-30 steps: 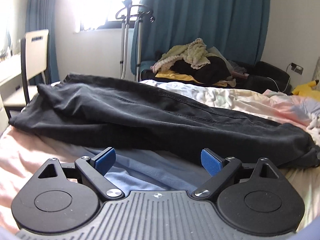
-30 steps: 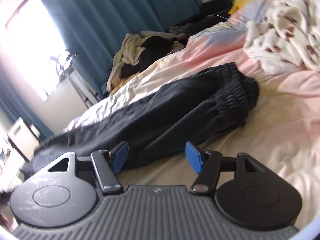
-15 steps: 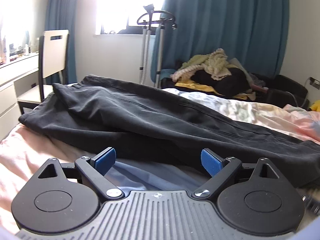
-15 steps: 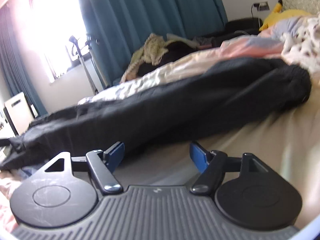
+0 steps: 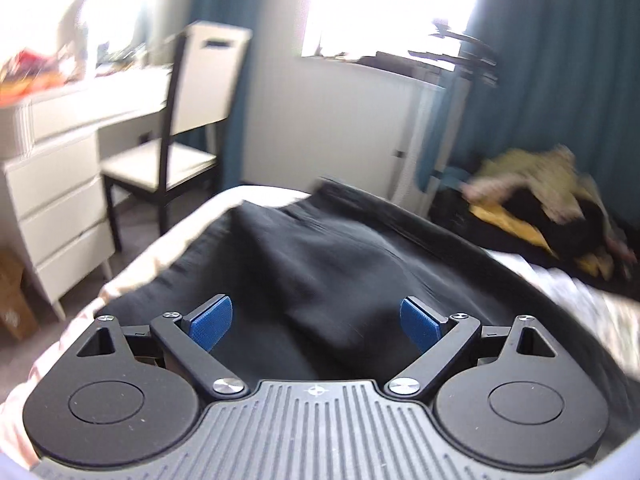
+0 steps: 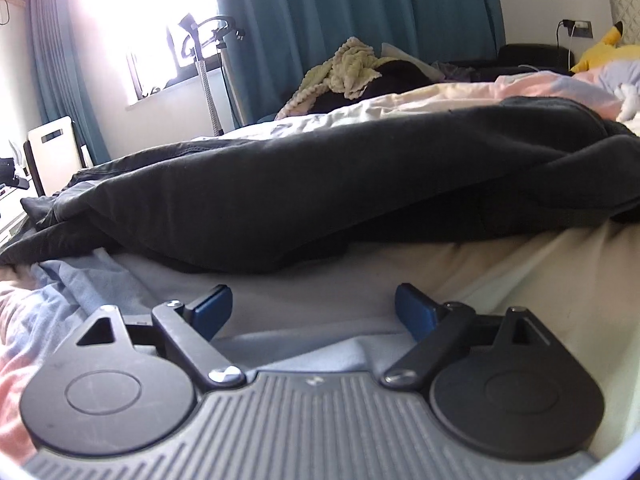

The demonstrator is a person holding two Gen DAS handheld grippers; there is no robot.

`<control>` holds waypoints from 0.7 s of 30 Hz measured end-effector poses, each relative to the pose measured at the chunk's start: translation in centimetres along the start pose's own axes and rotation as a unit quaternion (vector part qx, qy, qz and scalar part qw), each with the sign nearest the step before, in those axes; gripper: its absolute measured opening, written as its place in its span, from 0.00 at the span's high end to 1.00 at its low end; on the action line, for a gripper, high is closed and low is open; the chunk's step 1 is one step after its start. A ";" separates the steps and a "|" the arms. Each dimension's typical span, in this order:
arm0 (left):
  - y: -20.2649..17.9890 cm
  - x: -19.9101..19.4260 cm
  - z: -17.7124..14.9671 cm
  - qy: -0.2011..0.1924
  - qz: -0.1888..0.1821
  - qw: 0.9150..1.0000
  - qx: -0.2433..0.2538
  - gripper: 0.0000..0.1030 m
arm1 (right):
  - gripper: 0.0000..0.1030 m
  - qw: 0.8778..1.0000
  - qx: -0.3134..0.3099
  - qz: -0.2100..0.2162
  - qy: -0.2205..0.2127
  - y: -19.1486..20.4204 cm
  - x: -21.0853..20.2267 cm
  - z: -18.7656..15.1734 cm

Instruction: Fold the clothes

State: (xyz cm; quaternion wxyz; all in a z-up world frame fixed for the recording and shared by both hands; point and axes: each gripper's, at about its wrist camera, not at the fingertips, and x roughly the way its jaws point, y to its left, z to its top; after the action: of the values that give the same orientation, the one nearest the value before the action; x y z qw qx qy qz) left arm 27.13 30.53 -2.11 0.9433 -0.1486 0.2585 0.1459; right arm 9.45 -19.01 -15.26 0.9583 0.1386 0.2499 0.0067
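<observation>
I see both tools spread and gripping nothing: left tool (image 5: 316, 322) over the black trousers (image 5: 320, 268), right tool (image 6: 314, 312) near them on the bed (image 6: 520, 276).

Left wrist view smeared by motion blur: clothes heap (image 5: 536, 200) beyond black trousers (image 5: 340, 264) unreadable, desk clutter (image 5: 36, 76) perhaps packaging. Right wrist view: trousers' far end cut off at right edge; window (image 6: 132, 12) blown out.
</observation>
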 end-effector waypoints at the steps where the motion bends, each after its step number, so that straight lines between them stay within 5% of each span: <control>1: 1.0 1.0 0.8 0.001 -0.003 1.000 -0.018 0.14 | 0.12 1.000 -0.001 -0.003 0.000 0.1 0.1 0.0; 9: 3.1 7.4 4.4 0.029 0.007 0.997 -0.064 0.21 | 0.04 1.000 -0.015 -0.016 0.002 0.9 1.0 -0.2; 10: 2.9 8.2 4.5 0.039 0.018 0.997 -0.057 0.27 | 0.03 1.000 -0.017 -0.015 0.003 0.9 1.1 -0.3; 14: 2.6 9.4 4.6 0.050 0.071 0.995 -0.042 0.87 | 0.00 1.000 -0.019 -0.012 0.003 1.0 1.3 -0.4; 21: 3.1 2.6 7.3 -0.020 0.050 0.994 -0.094 0.89 | 0.00 1.000 -0.011 -0.005 0.003 0.7 1.3 -0.3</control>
State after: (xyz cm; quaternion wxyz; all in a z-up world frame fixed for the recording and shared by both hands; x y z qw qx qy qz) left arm 31.46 36.47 1.89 0.9218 -0.2203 0.2319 0.2191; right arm 10.44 -18.12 -15.96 0.9590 0.1269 0.2533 0.0053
